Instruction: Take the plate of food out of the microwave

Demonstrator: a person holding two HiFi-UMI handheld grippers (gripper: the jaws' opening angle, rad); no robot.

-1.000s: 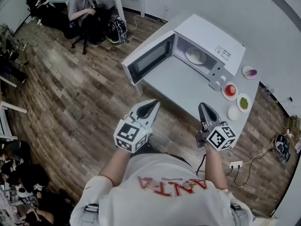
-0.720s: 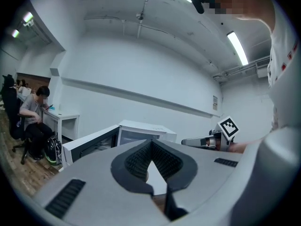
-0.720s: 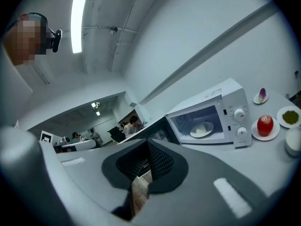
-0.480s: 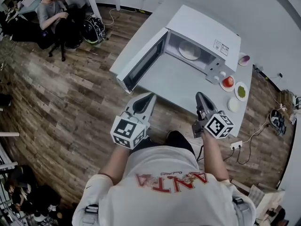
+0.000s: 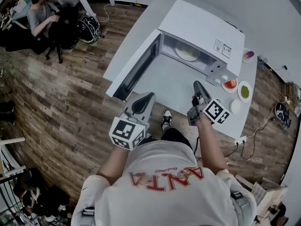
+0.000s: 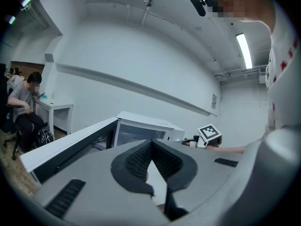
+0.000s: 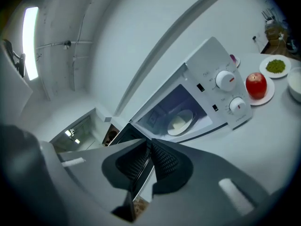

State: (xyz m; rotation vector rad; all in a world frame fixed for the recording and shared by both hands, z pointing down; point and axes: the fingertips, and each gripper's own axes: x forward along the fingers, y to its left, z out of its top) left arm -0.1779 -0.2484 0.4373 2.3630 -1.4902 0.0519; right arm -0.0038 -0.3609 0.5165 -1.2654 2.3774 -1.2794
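The left hand-held gripper (image 5: pixel 151 95) hangs at the lower middle of the head view, over the wooden floor (image 5: pixel 61 102) just short of the tabletop (image 5: pixel 171 86) edge. Its own view shows its jaws brought together at the tips with nothing between them. The right hand-held gripper (image 5: pixel 195 83) sits to its right, over the tabletop, and its jaws are likewise closed on nothing; both point up the frame toward the microwave (image 5: pixel 207 27). The microwave stands at the upper middle with its door (image 5: pixel 136 69) swung wide open to the left. The plate of food (image 5: pixel 187 53) rests inside the cavity, a pale round heap on a white plate, well apart from both grippers; the right gripper view shows it in there too, above the jaw tips. To the right of the microwave, on the tabletop, stand a red apple on a plate (image 5: pixel 230 84), a plate of green food (image 5: pixel 244 92) and a white bowl (image 5: pixel 234 107). A seated person (image 5: pixel 40 13) is at the upper left.
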